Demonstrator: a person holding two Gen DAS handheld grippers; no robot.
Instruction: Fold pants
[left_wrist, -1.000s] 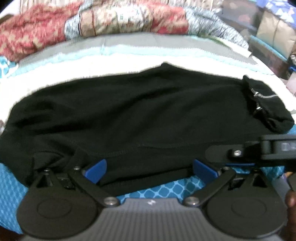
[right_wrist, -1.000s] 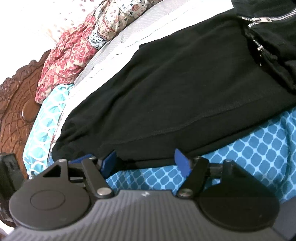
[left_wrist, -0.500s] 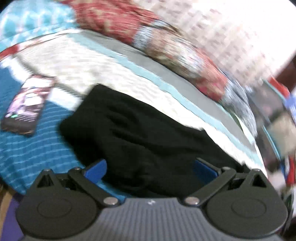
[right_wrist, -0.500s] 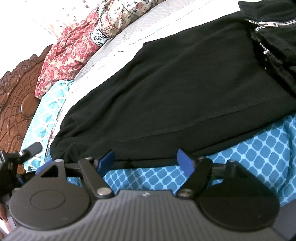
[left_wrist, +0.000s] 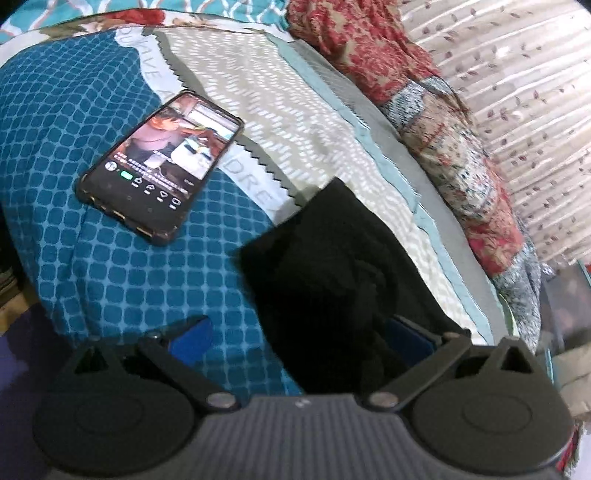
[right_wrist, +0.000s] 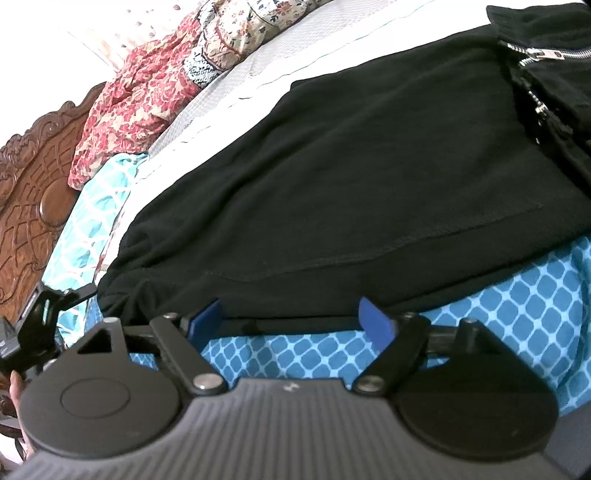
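Note:
Black pants (right_wrist: 351, 177) lie spread across the bed, with a silver zipper (right_wrist: 532, 55) at the far right end. My right gripper (right_wrist: 291, 321) is open at the pants' near hem, over the blue patterned sheet. In the left wrist view one end of the pants (left_wrist: 332, 266) lies bunched between the open fingers of my left gripper (left_wrist: 299, 336), its cloth partly covering the right blue pad (left_wrist: 410, 332). The left gripper also shows at the left edge of the right wrist view (right_wrist: 37, 325).
A phone (left_wrist: 162, 166) with a lit screen lies on the blue checked sheet (left_wrist: 92, 240) left of the pants. A red floral quilt (left_wrist: 443, 129) is heaped along the far side. A carved wooden headboard (right_wrist: 29, 192) stands at the left.
My left gripper has swung left along the pants to their end, bringing the phone into view. My right gripper has stayed at the near hem, shifting only slightly.

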